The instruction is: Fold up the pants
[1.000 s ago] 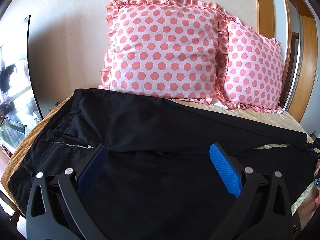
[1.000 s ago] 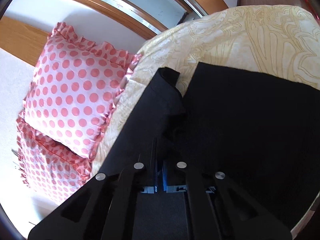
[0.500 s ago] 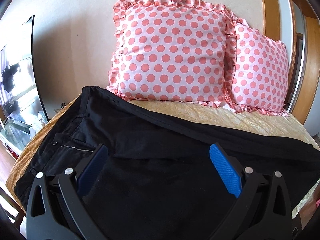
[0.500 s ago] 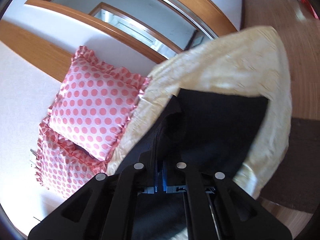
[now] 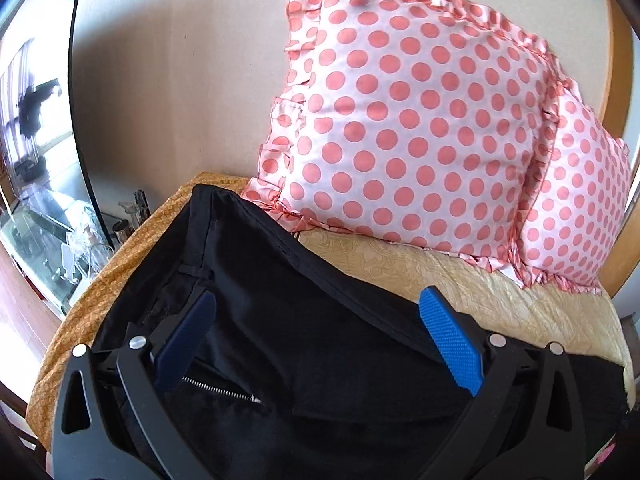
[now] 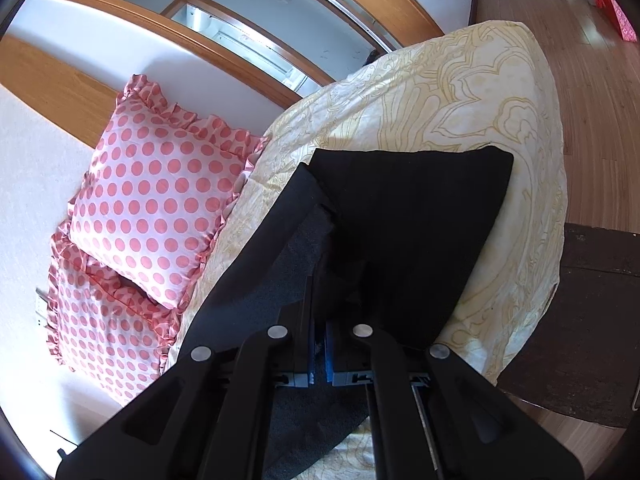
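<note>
Matt black cloth pants [image 5: 304, 344] lie under the left gripper's [image 5: 316, 332] stippled blue pads [image 5: 452, 344], ahead a sheeny dotted pillow [image 5: 404, 120] and textured yellow bedspread [image 6: 460, 92].

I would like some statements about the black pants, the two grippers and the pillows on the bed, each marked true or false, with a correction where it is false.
1. The left gripper is open above the pants. True.
2. The right gripper is open and holds nothing. False: its jaws are shut on the pants' fabric.
3. The pillows are pink with darker pink dots. True.
4. The pants are blue jeans. False: they are black, with a metal zipper at a pocket.
5. The pants lie on a bare wooden floor. False: they lie on a bed with a yellow patterned cover.
</note>
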`<state>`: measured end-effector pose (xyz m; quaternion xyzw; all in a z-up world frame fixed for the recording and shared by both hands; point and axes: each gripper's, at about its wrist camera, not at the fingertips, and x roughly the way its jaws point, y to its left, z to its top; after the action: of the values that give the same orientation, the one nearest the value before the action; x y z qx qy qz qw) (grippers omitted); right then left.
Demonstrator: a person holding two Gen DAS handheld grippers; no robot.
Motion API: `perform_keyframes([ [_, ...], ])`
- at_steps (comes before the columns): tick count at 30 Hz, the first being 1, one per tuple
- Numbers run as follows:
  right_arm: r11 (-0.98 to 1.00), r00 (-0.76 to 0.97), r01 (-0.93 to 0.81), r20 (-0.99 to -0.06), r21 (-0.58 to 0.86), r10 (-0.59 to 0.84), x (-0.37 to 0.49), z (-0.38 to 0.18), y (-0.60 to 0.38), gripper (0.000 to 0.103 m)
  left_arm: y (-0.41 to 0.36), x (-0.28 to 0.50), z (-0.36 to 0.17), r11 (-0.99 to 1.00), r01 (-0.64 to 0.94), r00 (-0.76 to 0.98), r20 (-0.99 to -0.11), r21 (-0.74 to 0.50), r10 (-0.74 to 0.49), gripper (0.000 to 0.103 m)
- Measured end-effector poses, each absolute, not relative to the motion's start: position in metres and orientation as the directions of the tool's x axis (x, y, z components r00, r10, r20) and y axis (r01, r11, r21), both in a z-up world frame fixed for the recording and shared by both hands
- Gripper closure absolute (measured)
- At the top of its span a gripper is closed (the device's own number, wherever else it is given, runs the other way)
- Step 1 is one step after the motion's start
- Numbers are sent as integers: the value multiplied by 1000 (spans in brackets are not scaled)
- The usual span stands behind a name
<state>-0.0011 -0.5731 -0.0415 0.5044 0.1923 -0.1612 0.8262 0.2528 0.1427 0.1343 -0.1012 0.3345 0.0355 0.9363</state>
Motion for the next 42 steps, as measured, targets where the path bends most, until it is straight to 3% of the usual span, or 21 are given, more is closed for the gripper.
perform_keyframes([
  [3,450,869,468,-489,760,-78,0,-41,-573,100,152,295,126,960,-173,727,-686,-221,-27,2],
  [5,454,867,470,-492,757,-78,0,-41,-573,100,154,326,116,959,-210,688,-726,-189,7,8],
  [7,454,867,470,-493,757,-77,1,-40,-573,100,156,353,104,955,-250,644,-764,-158,42,21],
  [14,466,860,476,-506,746,-68,4,-39,-574,100,177,400,68,913,-376,561,-823,-157,90,40],
  [17,470,859,475,-507,744,-66,5,-38,-574,100,186,405,58,892,-405,550,-833,-198,65,59],
  [19,474,858,477,-509,741,-69,6,-38,-573,100,194,404,52,869,-430,554,-832,-245,40,83],
  [22,478,860,474,-506,740,-69,9,-37,-573,100,204,393,53,838,-445,589,-808,-316,9,94],
  [32,485,877,444,-476,754,-63,15,-26,-584,100,215,310,110,842,-354,726,-687,-408,-28,100],
  [37,507,892,417,-445,754,-71,18,-5,-596,100,216,215,152,864,-277,813,-582,-421,-22,100],
  [42,531,898,412,-429,740,-98,16,12,-603,100,208,117,155,879,-251,862,-506,-405,13,100],
])
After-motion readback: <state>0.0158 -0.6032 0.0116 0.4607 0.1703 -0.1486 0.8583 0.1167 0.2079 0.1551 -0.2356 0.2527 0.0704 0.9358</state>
